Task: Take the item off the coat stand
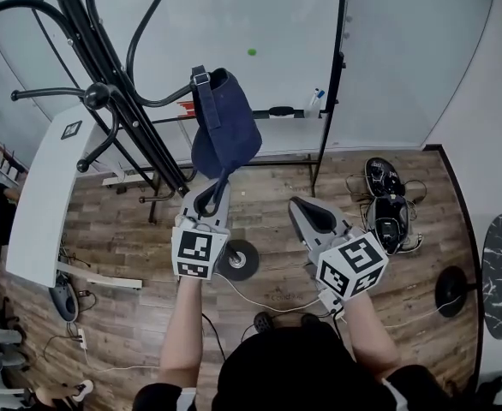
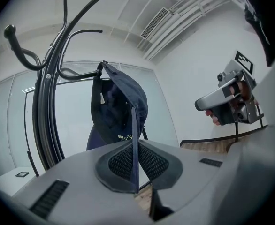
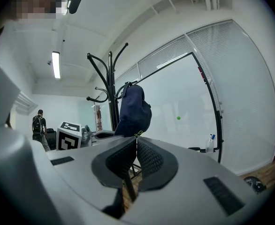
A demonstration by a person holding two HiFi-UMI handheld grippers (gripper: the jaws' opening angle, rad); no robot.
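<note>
A navy cap (image 1: 224,127) hangs by its back strap from a curved hook of the black coat stand (image 1: 105,67). My left gripper (image 1: 214,192) is just below the cap and is shut on the brim, which shows edge-on between the pads (image 2: 135,142). The cap's crown (image 2: 118,104) and the stand (image 2: 48,107) rise behind it. My right gripper (image 1: 307,214) hangs to the right of the cap, apart from it. Its jaws are shut with nothing between them (image 3: 135,146). From there the cap (image 3: 134,108) and the stand (image 3: 110,88) lie ahead.
A white table (image 1: 50,187) stands at the left, beside the stand. A whiteboard on a black frame (image 1: 332,75) is behind the cap. Shoes and cables (image 1: 386,199) lie on the wood floor at the right, near a round base (image 1: 238,259). A person (image 3: 38,123) stands far off.
</note>
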